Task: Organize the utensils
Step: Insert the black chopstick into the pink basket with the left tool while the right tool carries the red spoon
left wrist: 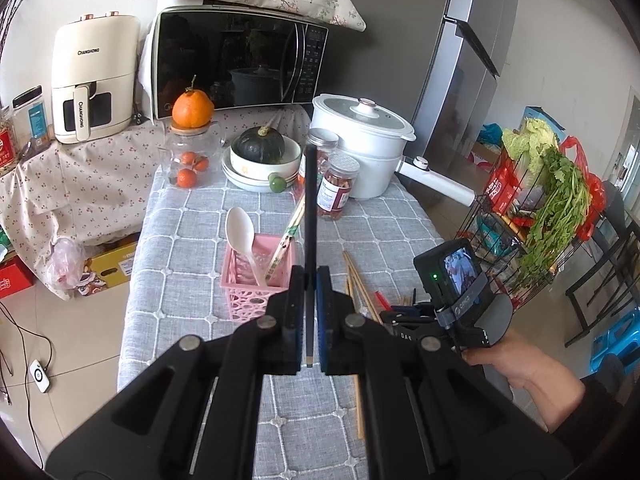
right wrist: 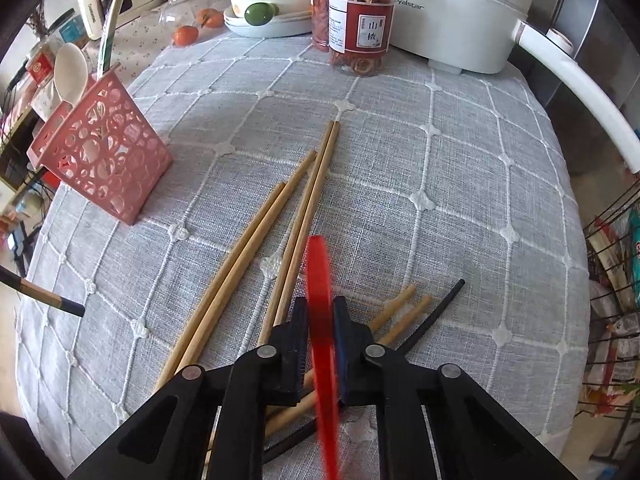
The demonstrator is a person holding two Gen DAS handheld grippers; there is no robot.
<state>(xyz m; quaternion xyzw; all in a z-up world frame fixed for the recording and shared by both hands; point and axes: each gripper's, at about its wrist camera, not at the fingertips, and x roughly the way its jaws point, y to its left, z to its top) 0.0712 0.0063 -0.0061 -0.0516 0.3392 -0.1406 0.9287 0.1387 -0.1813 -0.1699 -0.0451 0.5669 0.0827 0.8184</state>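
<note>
Two tongs: left gripper (left wrist: 308, 320) clenches a thin, stiff black chopstick (left wrist: 310, 208) near its end; right gripper (right wrist: 320, 344) pinches a light red stick (right wrist: 319, 276).

Left gripper (left wrist: 309, 312) clamped on a black chopstick (left wrist: 310, 216); right gripper (right wrist: 320, 340) clamped on a red utensil (right wrist: 320, 300).
</note>
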